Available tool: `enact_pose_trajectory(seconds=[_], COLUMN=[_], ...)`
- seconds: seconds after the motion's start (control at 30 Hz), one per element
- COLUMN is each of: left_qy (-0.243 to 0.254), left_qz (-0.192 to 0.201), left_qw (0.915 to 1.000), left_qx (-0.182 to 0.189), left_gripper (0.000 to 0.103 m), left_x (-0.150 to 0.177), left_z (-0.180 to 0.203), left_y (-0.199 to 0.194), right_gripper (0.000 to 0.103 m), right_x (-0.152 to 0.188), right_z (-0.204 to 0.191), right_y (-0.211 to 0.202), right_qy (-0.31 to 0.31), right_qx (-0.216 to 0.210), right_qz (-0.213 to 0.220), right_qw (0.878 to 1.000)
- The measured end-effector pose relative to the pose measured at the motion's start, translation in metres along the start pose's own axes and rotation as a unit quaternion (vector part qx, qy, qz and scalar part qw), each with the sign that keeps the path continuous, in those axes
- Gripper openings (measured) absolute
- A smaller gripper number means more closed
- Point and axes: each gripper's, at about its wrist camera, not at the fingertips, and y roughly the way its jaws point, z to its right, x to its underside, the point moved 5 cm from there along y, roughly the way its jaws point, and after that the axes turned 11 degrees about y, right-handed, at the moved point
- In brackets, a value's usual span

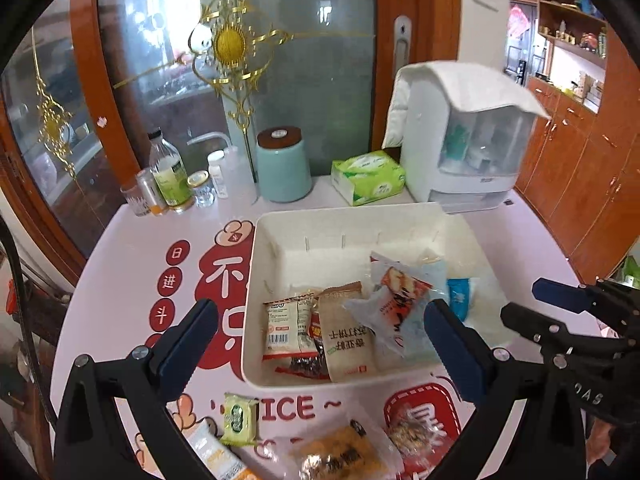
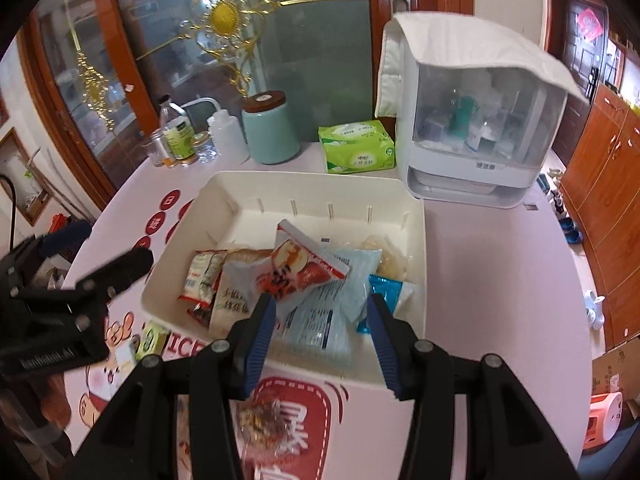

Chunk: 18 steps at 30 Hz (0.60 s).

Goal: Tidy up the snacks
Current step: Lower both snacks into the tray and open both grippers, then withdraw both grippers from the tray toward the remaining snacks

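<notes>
**Both claws empty above a half-filled snack bin**

A pink printed desk [image 1: 132, 280] carried a white bin [image 2: 416, 240] near its middle. Inside the bin lay a heap of snack packets: a pale blue one [image 2: 320, 320] at the near wall, a red-and-white one [image 2: 304, 268] tilted on top, a brown one [image 1: 348, 332] beside a white barcoded packet [image 1: 286, 324]. More snacks sat on the desk just outside the near wall, among them a small green packet [image 1: 239, 420] and a clear bag of nuts [image 2: 260, 420]. The left claw [image 1: 320, 344] stood wide open, gripping nothing. The right claw [image 2: 322, 340] was parted too, nothing between its pads
</notes>
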Motion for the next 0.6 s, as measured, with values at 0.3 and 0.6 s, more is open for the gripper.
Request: enact_pose_trajectory(seconds=[0.3, 0.6], left_qy=[0.025, 0.095], left_qz=[0.026, 0.017], left_qw=[0.9991, 0.9946], left_qx=[0.023, 0.039], left_gripper=[0.102, 0.102], left_x=[0.028, 0.082], left_z=[0.023, 0.051], left_y=[-0.063, -0.069], right_gripper=[0.053, 0.053], right_x=[0.056, 0.108], right_z=[-0.009, -0.007], right_y=[-0.059, -0.058], right_qy=[-0.044, -0.050], right_qx=[-0.012, -0.025], right_qz=[0.019, 0.002], right_qw=[0.999, 0.998])
